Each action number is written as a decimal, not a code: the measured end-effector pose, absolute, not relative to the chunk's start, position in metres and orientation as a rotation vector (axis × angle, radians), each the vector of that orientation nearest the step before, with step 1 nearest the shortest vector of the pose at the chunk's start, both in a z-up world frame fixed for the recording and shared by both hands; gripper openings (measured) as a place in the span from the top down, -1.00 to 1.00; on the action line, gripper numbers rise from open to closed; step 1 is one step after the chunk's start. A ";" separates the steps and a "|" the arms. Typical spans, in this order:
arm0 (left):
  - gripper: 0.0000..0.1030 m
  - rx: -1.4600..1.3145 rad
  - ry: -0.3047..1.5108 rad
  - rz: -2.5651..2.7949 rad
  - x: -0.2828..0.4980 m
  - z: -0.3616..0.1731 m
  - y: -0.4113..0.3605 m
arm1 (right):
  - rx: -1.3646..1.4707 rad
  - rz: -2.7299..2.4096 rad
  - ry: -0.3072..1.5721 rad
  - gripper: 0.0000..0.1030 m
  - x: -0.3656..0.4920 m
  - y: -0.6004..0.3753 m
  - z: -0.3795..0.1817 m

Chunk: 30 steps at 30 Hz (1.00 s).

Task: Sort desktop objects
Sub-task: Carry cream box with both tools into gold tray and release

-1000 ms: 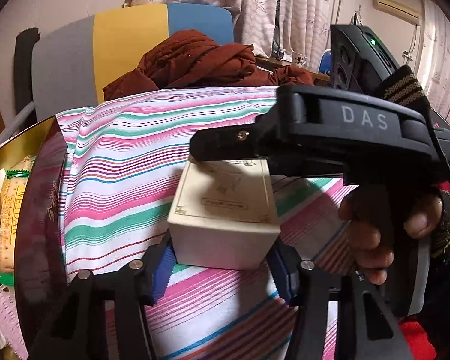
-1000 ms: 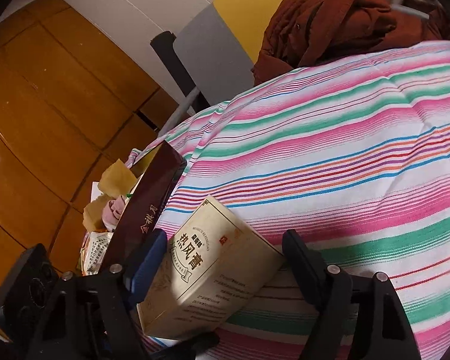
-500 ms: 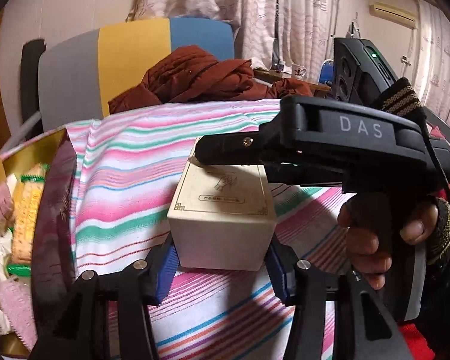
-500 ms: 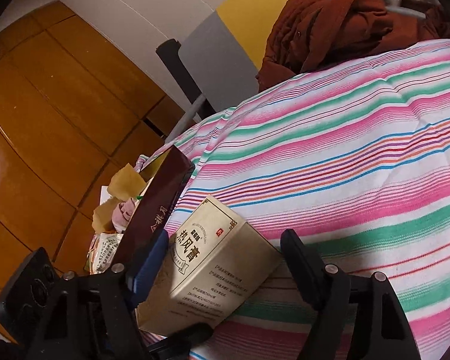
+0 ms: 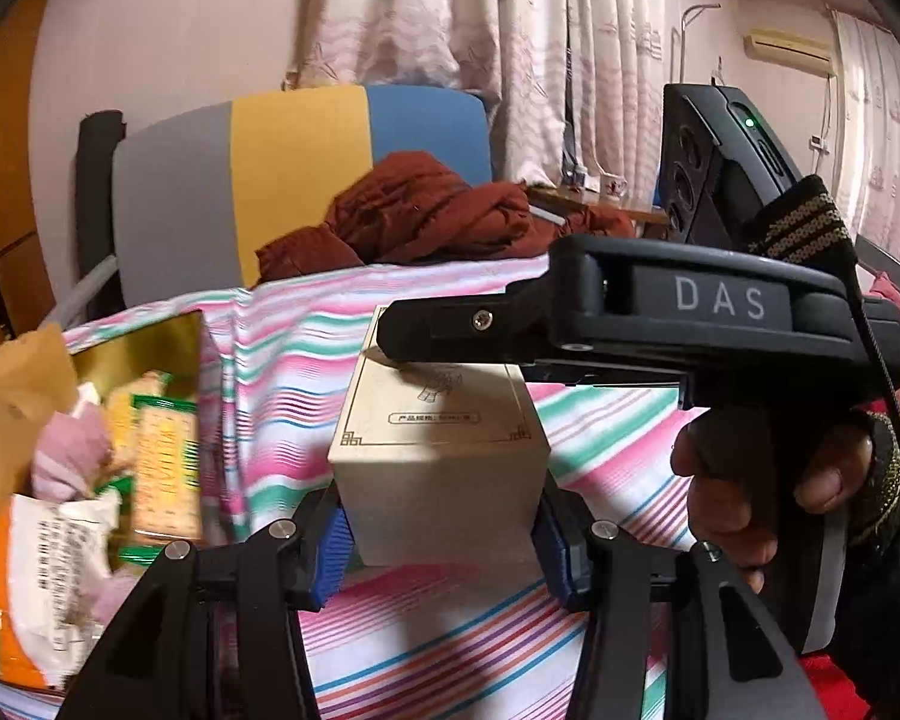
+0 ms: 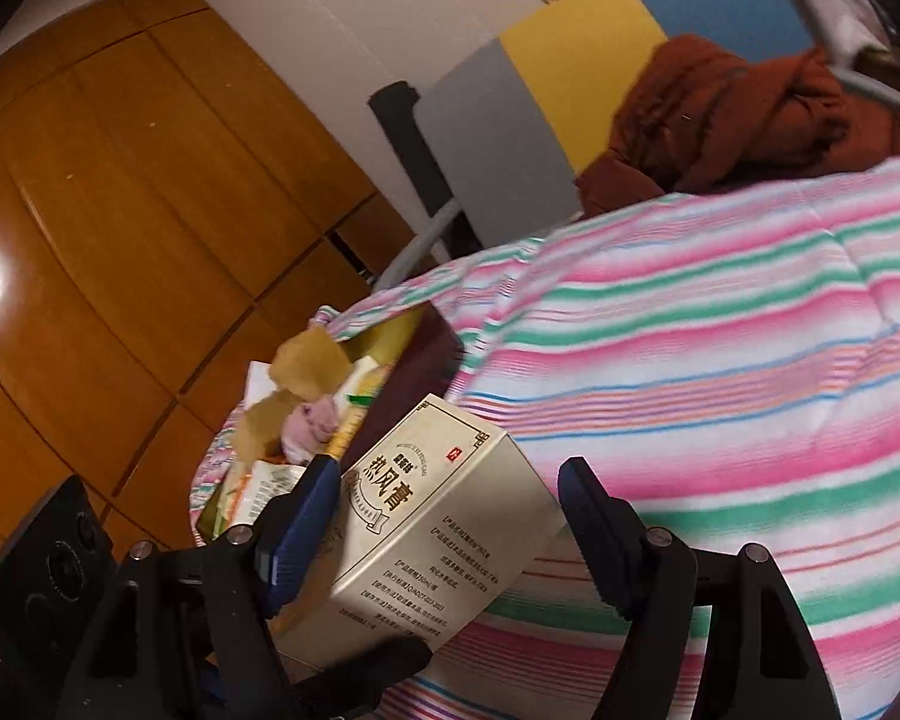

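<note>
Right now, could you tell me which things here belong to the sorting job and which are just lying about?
Job:
- cream box, held by left claw
- right claw, open around it
- storage box with snack packets

Lying about:
- brown garment
- chair
- striped cloth

the cream rectangular box (image 5: 441, 450) looks like matt cardboard. the pink-and-green striped cover (image 6: 720, 360) is soft woven cloth. the orange-brown wooden cabinet panels (image 6: 120, 210) are glossy and smooth.
</note>
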<state>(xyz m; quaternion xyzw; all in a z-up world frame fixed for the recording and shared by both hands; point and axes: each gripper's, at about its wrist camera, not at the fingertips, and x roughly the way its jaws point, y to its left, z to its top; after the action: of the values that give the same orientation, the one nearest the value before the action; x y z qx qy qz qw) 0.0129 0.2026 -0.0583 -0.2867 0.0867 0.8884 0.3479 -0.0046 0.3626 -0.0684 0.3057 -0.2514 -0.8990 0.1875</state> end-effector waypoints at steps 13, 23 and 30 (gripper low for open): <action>-0.01 -0.721 0.179 2.433 -0.006 -0.030 0.145 | 0.816 -2.443 -0.562 -0.47 -0.031 0.300 -0.033; -0.01 -0.819 0.192 2.562 -0.057 -0.026 0.097 | 0.845 -2.348 -0.437 -0.45 -0.093 0.228 -0.023; -0.01 -0.941 0.207 2.572 -0.097 -0.040 0.090 | 0.926 -2.335 -0.368 -0.45 -0.133 0.196 -0.035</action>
<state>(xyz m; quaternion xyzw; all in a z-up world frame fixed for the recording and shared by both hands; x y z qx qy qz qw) -0.0969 0.0900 -0.0403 -0.3360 0.0741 0.9182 0.1964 -0.1330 0.1963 -0.0350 0.3483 -0.1383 -0.8782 0.2972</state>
